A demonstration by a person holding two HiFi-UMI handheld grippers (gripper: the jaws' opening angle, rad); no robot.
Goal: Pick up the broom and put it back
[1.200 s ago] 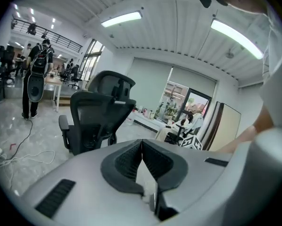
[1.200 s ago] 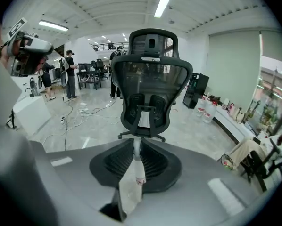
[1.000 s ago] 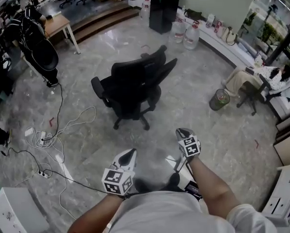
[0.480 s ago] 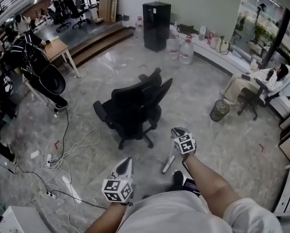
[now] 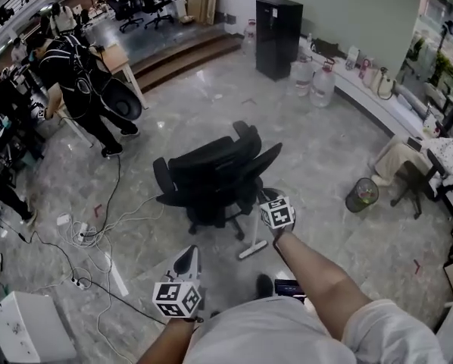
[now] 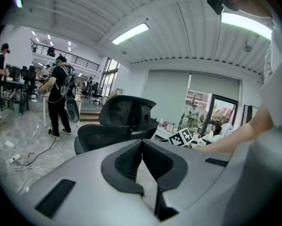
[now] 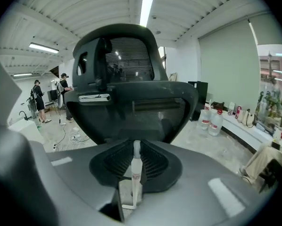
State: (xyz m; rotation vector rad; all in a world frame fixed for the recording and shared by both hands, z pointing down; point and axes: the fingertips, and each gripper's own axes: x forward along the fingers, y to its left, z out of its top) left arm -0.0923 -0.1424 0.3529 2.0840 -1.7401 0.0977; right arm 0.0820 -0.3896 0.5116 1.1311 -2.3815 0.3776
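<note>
Open office with a polished grey marble floor point(image 5: 325, 165); a black mesh-backed swivel chair point(image 5: 211, 177) stands at centre, a tangle of white and black cables point(image 5: 98, 226) lies on the floor at left, and a tall black cabinet point(image 5: 278, 27) with 2 large clear water bottles point(image 5: 323, 82) beside it stands at the far wall. A standing person in black point(image 5: 82, 89) is at upper left.

The right gripper point(image 5: 270, 202) is clamped on the slim white broom handle point(image 7: 135, 171). The right gripper view shows the stick upright between the 2 dark ribbed pads, with the chair back close ahead. In the head view the same white handle point(image 5: 253, 243) slants down from that gripper toward the floor beside the chair base (whether its lower end touches the floor cannot be told, and the bristle end is not plainly shown).

The left gripper point(image 5: 186, 258) holds nothing: its jaws meet at the tips, and it is carried low at the person's left, well apart from the broom.

Progress, as judged: the pick-up appears complete, with 1 gripper carrying the broom. The return remains to be done; no rack, corner or stand for the broom can be identified, so the carry and the release are both still outstanding.
</note>
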